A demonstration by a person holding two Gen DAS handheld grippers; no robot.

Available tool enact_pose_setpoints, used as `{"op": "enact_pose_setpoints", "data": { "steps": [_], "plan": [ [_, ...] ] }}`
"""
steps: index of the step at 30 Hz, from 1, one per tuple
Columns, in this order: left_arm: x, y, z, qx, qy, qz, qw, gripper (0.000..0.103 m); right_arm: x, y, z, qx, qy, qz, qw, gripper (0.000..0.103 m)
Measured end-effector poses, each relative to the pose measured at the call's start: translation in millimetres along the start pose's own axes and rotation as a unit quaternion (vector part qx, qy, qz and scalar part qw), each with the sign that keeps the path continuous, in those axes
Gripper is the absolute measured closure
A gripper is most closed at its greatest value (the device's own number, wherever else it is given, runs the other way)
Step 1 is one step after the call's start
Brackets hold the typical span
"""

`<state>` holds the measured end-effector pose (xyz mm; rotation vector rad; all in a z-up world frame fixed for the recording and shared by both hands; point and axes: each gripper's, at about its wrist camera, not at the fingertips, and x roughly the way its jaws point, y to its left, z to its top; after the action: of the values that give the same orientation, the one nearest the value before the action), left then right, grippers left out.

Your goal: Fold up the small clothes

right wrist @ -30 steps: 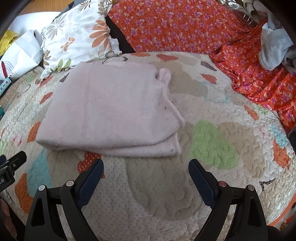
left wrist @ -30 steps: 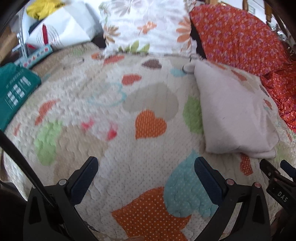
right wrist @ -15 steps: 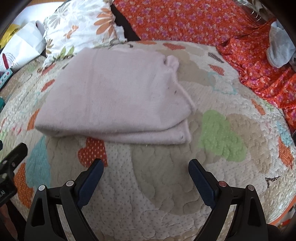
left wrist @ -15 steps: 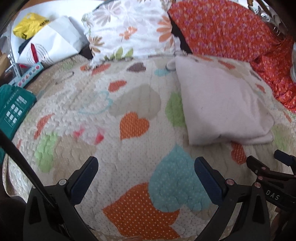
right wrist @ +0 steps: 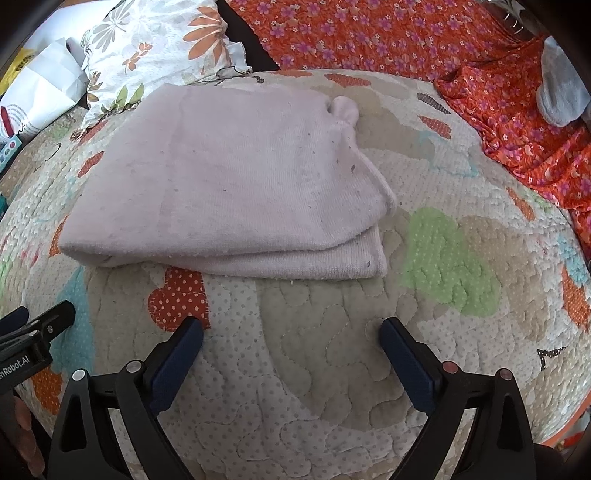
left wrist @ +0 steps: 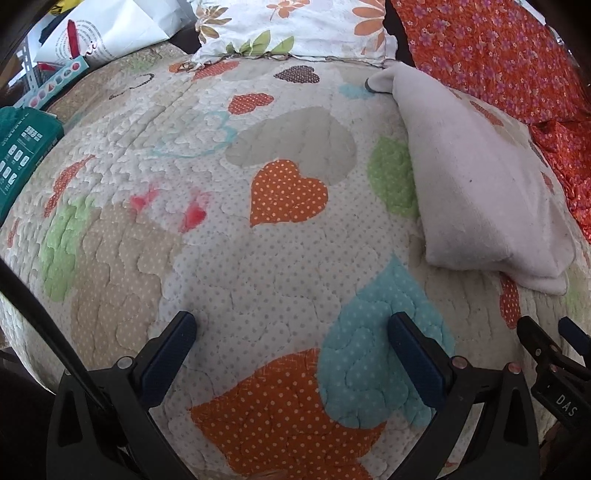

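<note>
Teal shows first at the far left of the left wrist view, a printed packet [left wrist: 22,147] lying off the edge of the bed, with a white paper bag [left wrist: 110,29] behind it. Next comes the quilt [left wrist: 258,266] — cream, stitched with orange, green, beige and blue hearts — spreading under both tools. The left gripper [left wrist: 291,332] hovers over bare quilt with its two dark-blue pads spread wide and nothing between them. A floral pillow [left wrist: 295,26] sits at the head of the quilt. To the right lies the pale pink garment [left wrist: 476,184], folded into a flat rectangle, well apart from the left gripper's fingertips.

From the right wrist view, the same pale pink garment [right wrist: 229,177] rests flat on the quilt [right wrist: 332,369], doubled over so two layers show along its near edge. The right gripper [right wrist: 291,332] is released too — pads parted, empty, just short of that near edge and not touching it. Farther right, an orange flowered cloth [right wrist: 369,33] drapes along the back and side, with a grey fabric bundle [right wrist: 561,96] lying on it.
</note>
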<state>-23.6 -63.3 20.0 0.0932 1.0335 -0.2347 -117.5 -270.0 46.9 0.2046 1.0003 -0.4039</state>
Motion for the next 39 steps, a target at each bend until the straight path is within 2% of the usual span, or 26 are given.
{"op": "enact_pose_setpoints", "data": {
  "steps": [21,39],
  "plan": [
    [0.0,0.2,-3.2,-0.015,-0.025,0.014,0.9995,0.000,3.3,-2.1,0.7,0.003,-0.001,-0.002,1.000,0.000],
    [-0.3,-0.6,-3.3,-0.014,-0.025,0.015,0.9995,0.000,4.1,-2.8,1.7,0.004,-0.006,-0.006,1.000,0.000]
  ]
}}
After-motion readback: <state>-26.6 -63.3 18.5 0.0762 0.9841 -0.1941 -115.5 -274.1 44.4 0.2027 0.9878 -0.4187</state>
